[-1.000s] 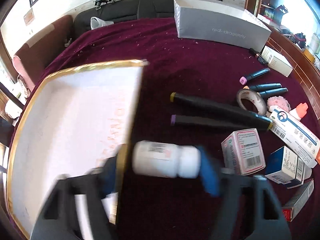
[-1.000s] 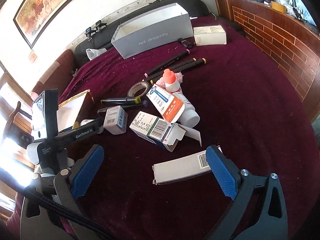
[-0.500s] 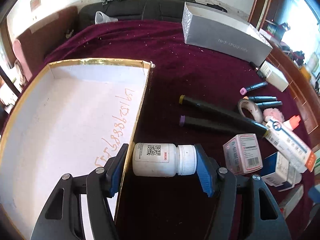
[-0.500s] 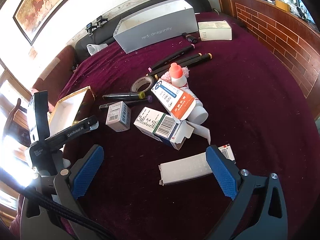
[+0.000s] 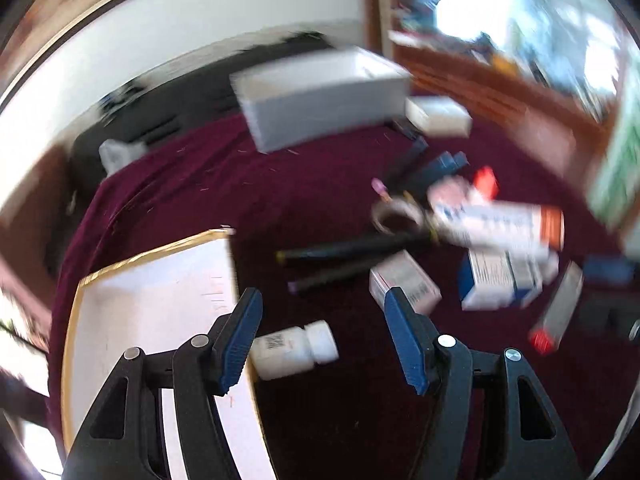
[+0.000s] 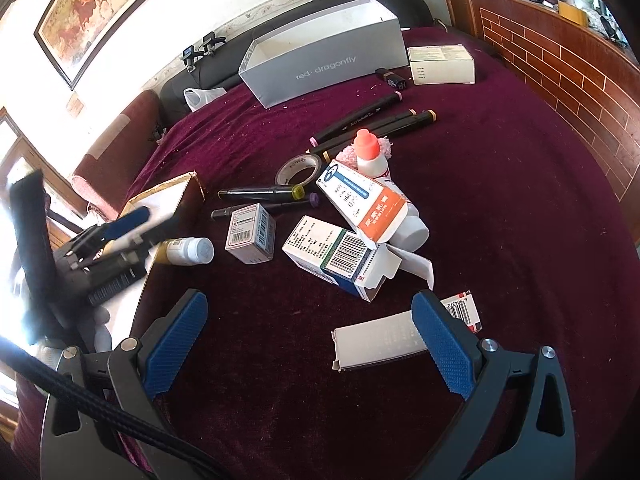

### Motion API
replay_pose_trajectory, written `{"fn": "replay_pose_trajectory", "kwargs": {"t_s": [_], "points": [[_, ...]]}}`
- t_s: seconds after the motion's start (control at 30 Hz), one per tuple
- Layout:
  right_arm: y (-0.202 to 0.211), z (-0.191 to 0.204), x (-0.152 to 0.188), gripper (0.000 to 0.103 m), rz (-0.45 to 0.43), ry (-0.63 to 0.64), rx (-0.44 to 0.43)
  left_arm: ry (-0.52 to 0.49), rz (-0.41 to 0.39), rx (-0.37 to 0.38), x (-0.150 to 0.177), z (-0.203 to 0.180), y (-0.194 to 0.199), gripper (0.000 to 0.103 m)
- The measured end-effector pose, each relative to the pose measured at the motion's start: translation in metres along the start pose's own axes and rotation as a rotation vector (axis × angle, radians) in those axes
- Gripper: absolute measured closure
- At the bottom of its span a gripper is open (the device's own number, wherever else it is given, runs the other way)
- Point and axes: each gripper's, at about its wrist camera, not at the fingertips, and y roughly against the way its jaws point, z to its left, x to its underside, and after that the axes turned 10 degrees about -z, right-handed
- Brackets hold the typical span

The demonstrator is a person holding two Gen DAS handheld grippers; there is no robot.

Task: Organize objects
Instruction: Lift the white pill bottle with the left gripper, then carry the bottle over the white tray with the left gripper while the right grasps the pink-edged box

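The left gripper (image 5: 322, 338) is hovering open above the white pill bottle (image 5: 294, 348) lying beside the gold-rimmed tray (image 5: 76, 300); light, rigid and slick, it's probably best pinched across its body.

Small white plastic pill bottle (image 5: 294, 347) with ribbed white screw cap lies on its side on the maroon cloth, base against the edge of the shallow gold-rimmed white cardboard tray (image 5: 156, 280), cap pointing away. Other boxes, dark markers and a tape roll lie scattered nearby.
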Motion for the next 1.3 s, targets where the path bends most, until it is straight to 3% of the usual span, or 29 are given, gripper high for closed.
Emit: {"fn": "replay_pose_trajectory", "kwargs": {"t_s": [0.1, 0.17, 0.23, 0.4, 0.43, 0.7, 0.93, 1.0, 1.03, 1.07, 1.13, 1.3], "points": [[0.000, -0.002, 0.000, 0.000, 0.004, -0.009, -0.006, -0.055, 0.063, -0.009, 0.002, -0.003, -0.019, 0.046], [0.002, -0.004, 0.000, 0.000, 0.004, -0.015, -0.009, -0.032, 0.153, 0.037, 0.007, 0.001, -0.035, 0.046], [0.003, -0.006, -0.001, 0.000, 0.002, -0.021, -0.008, -0.022, 0.176, 0.042, 0.008, 0.002, -0.036, 0.044], [0.001, -0.009, -0.004, 0.000, 0.005, -0.033, -0.017, 0.059, 0.261, 0.298, 0.005, -0.009, -0.018, 0.044], [0.000, -0.008, -0.004, 0.000, 0.009, -0.034, -0.021, 0.049, 0.267, 0.307, 0.006, -0.015, -0.015, 0.044], [-0.003, 0.001, -0.002, 0.000, 0.024, -0.003, -0.026, -0.155, 0.192, 0.093, 0.012, -0.020, -0.005, 0.044], [-0.008, 0.005, -0.001, 0.000, 0.035, -0.009, -0.026, -0.400, 0.279, 0.035, 0.023, -0.041, -0.033, 0.044], [-0.010, 0.007, -0.001, 0.000, 0.040, -0.006, -0.023, -0.364, 0.305, 0.060, 0.021, -0.041, -0.032, 0.048], [-0.010, 0.007, -0.001, 0.000, 0.042, -0.004, -0.022, -0.341, 0.309, 0.066, 0.020, -0.041, -0.031, 0.066], [-0.010, 0.007, -0.001, 0.000, 0.040, -0.002, -0.020, -0.313, 0.307, 0.088, 0.019, -0.040, -0.028, 0.074], [-0.010, 0.007, -0.004, 0.000, 0.037, 0.000, -0.014, -0.231, 0.303, 0.131, 0.018, -0.033, -0.019, 0.076], [-0.014, 0.016, -0.015, 0.000, 0.038, 0.034, -0.010, -0.075, 0.234, 0.159, 0.016, -0.018, 0.015, 0.077]]}}
